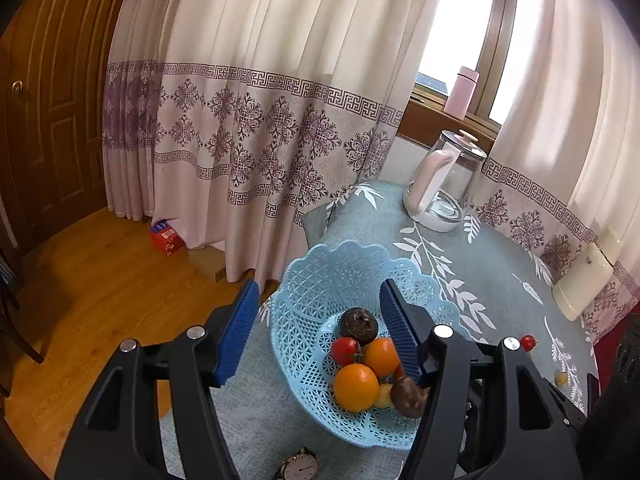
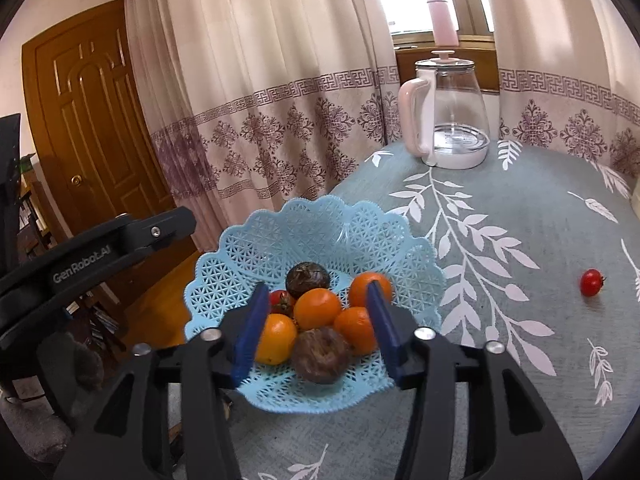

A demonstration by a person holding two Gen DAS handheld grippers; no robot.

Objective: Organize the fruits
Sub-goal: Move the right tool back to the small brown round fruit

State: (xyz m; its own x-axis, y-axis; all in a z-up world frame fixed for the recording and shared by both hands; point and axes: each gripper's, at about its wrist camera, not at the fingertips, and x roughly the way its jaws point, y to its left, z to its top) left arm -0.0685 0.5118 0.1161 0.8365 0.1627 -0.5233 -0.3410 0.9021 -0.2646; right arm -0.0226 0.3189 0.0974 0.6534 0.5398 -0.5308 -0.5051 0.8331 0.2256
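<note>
Fruit heaped in basket

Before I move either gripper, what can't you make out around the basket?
- Left wrist view: the right finger hides part of the basket's fruit.
- Left wrist view: the wristwatch is cut off by the bottom edge.
- Left wrist view: a small yellowish piece is too small to identify.
- Right wrist view: the basket's near rim sits behind the fingers.

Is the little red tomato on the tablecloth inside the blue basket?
No, the little red tomato lies alone on the tablecloth, well apart from the blue basket.
</note>
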